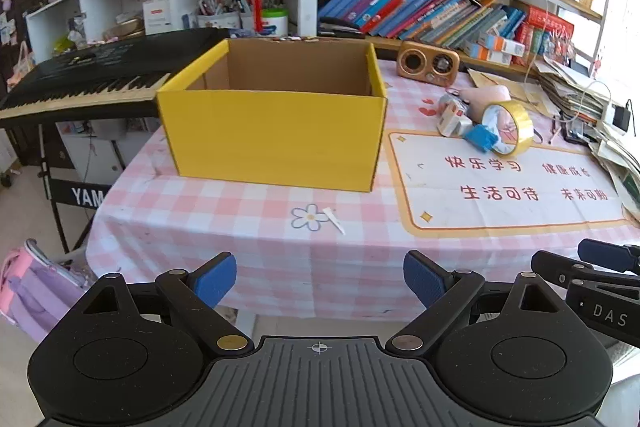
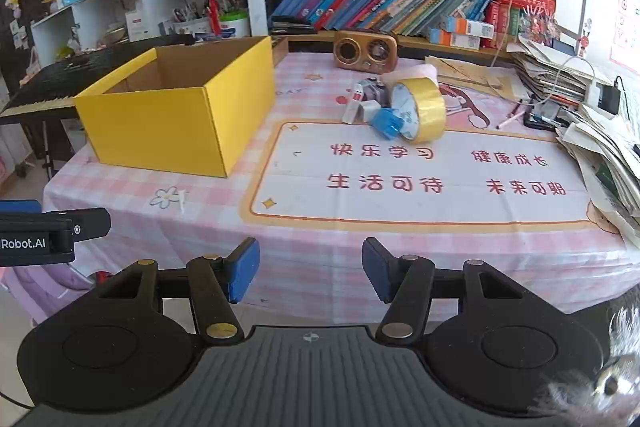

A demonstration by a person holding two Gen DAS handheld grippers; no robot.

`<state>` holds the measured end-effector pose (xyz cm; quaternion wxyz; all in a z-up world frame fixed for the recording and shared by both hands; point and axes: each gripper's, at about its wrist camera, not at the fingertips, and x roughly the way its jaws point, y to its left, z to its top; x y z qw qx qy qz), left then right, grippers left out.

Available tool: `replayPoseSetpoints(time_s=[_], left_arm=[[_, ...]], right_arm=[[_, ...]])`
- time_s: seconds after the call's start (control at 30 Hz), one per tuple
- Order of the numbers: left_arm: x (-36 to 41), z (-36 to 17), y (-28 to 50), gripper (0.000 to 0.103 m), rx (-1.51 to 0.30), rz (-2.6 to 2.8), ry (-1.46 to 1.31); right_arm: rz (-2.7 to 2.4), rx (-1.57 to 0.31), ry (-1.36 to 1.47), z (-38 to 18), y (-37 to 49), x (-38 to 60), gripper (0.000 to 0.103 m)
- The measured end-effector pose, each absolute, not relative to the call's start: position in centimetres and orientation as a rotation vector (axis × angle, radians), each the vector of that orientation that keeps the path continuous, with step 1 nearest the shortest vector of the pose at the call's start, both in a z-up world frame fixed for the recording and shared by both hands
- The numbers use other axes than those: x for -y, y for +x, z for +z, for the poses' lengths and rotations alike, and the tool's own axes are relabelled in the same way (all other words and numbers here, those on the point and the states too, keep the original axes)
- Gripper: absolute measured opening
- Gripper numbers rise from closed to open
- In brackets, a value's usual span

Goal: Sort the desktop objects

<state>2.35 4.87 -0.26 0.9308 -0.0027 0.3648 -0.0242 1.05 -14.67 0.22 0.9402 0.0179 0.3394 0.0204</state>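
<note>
1. Far left is the yellow box [image 1: 272,135], flaps open, nothing visible inside from here. I'm guessing that's where the clutter goes. It sits on the left part of the tabletop [image 1: 240,247], so keep it where it is and bring things to it.
2. The left gripper [image 1: 319,281] hangs off the near edge of the tabletop, jaws spread, holding nothing. It's pretty much lined up with the box, so I'd keep it free to steady the box wall if a drop nudges it.
3. The right gripper [image 2: 310,271] is also back at the near edge, jaws spread wide and empty. It's the closer one to the pile, so it probably makes the first pick.
4. The pile sits right of the box, well apart from both grippers: a small white box [image 2: 354,107], a blue piece [image 2: 387,123] and a roll of gold tape [image 2: 420,109] standing on edge, all touching.
5. Tip: start with the tape. Come in over the top and pinch across the band, not the hole. It's leaning on the blue piece, so expect that to shift.
6. The wooden radio [image 2: 366,51] behind looks bulkier, so leave it.
</note>
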Motion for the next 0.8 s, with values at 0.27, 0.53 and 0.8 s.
replayPoseSetpoints(time_s=[0.27, 0.53, 0.8], left_arm=[[-2.6, -0.8, 3.3, 0.093, -0.782, -0.108, 0.014], [-0.5, -1.1, 4.2, 0.093, -0.798, -0.154, 0.024], [1.2, -1.2, 4.9, 0.093, -0.803, -0.186, 0.028]], right_arm=[[-0.01, -0.715, 0.043, 0.1, 1.3, 16.6, 0.056], [-0.045, -0.731, 0.048, 0.0, 1.4, 18.4, 0.057], [-0.074, -0.738, 0.051, 0.0, 1.5, 19.9, 0.058]])
